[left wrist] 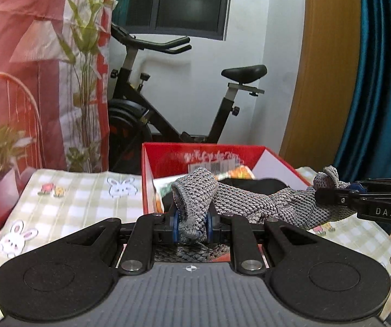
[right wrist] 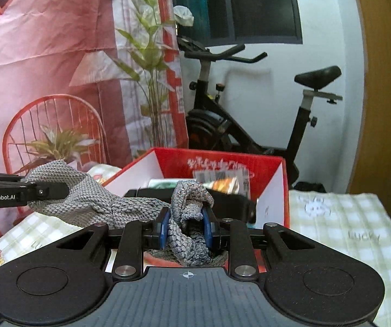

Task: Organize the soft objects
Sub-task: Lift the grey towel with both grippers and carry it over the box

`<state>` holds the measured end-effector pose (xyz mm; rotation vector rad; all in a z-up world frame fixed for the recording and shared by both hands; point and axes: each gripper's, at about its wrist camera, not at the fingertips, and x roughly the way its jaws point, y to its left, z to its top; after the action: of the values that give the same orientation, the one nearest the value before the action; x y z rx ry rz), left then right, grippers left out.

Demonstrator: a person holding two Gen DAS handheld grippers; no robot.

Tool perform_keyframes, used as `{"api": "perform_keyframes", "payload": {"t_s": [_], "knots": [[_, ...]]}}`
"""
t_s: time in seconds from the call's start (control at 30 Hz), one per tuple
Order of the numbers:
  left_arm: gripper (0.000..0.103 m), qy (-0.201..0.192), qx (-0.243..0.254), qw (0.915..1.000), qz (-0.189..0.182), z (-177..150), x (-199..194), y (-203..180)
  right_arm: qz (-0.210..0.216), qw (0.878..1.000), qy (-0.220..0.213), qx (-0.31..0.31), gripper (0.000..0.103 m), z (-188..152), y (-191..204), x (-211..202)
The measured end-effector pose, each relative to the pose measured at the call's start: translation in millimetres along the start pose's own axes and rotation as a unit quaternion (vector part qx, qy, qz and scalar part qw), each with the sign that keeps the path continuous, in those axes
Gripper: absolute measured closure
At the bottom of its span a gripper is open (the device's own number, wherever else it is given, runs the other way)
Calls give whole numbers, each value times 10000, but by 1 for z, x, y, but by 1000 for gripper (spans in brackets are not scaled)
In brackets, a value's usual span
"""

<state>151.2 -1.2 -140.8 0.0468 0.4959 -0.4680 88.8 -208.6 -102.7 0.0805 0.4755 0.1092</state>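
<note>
A grey knitted cloth [left wrist: 244, 204] hangs stretched between both grippers, just above the open red box [left wrist: 151, 163]. My left gripper [left wrist: 192, 223] is shut on one end of the cloth. My right gripper [right wrist: 185, 224] is shut on the other end [right wrist: 190, 212]. In the left wrist view the right gripper [left wrist: 331, 194] comes in from the right. In the right wrist view the left gripper [right wrist: 48, 190] comes in from the left, with the cloth [right wrist: 91, 201] spanning between. The red box [right wrist: 285, 190] holds black and colourful soft items.
The box stands on a table with a green checked cloth with bunny prints [left wrist: 67, 204], which also shows in the right wrist view [right wrist: 339, 223]. An exercise bike [left wrist: 173, 103] stands behind the table. A printed pink backdrop [left wrist: 32, 68] hangs at the left. A blue curtain [left wrist: 386, 81] hangs at the right.
</note>
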Motion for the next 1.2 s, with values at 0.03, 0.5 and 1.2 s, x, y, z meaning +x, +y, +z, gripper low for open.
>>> {"api": "perform_keyframes", "payload": {"t_s": [0.03, 0.5, 1.2], "knots": [[84, -7, -10, 10000, 2, 3, 2, 0, -4, 10000, -9, -26, 81, 3, -1, 2], [84, 88, -95, 9998, -120, 23, 33, 8, -21, 9997, 49, -233, 81, 31, -19, 35], [84, 99, -229, 9996, -155, 67, 137, 28, -280, 9980, 73, -564, 82, 71, -60, 124]]}}
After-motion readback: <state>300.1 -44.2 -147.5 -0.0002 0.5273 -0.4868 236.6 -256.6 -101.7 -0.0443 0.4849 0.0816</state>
